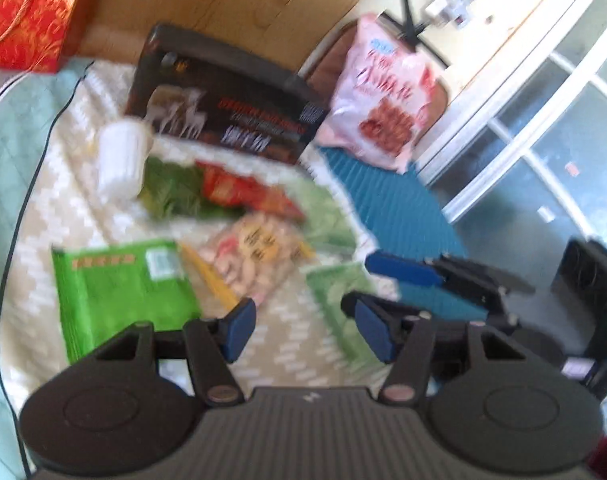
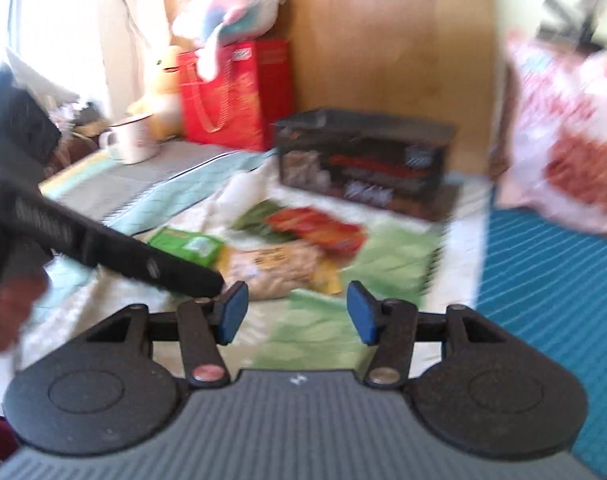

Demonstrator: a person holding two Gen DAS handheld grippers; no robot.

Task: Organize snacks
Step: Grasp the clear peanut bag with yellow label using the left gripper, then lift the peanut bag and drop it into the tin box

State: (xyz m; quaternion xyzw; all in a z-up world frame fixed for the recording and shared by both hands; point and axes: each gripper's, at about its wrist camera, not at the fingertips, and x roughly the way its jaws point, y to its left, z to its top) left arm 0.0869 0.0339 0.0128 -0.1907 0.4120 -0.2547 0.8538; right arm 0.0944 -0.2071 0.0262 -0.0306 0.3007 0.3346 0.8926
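A: Scene, largest first?

B: Bed w/ pale patterned blanket (image 1: pixel 43 216). Dark box (image 1: pixel 223 120), upper centre of left-wrist frame, stands at the far edge by the headboard; interior not visible, can't say what's in it. Pink-white bag (image 1: pixel 383 96), upper right, leans beside the box. Both frames blurred.

A: Loose snacks?

B: Centre of frame, lying flat: green packet (image 1: pixel 119 292) lower left, pale nut bag (image 1: pixel 251 256) just right of it, red packet (image 1: pixel 243 192) above on a dark green one. White cup (image 1: pixel 119 160) left of those.

A: Grippers?

B: Left gripper (image 1: pixel 303 332): pads apart, nothing between. Right gripper (image 2: pixel 295 312): apart too, empty.

A: Key relation?

B: Nut bag lies just ahead of the left gripper, slightly left; long axis runs diagonally, upper right to lower left. In the right-wrist view it's also just ahead, so neither is clearly nearer. Judgement: nut bag is the likely first pick.
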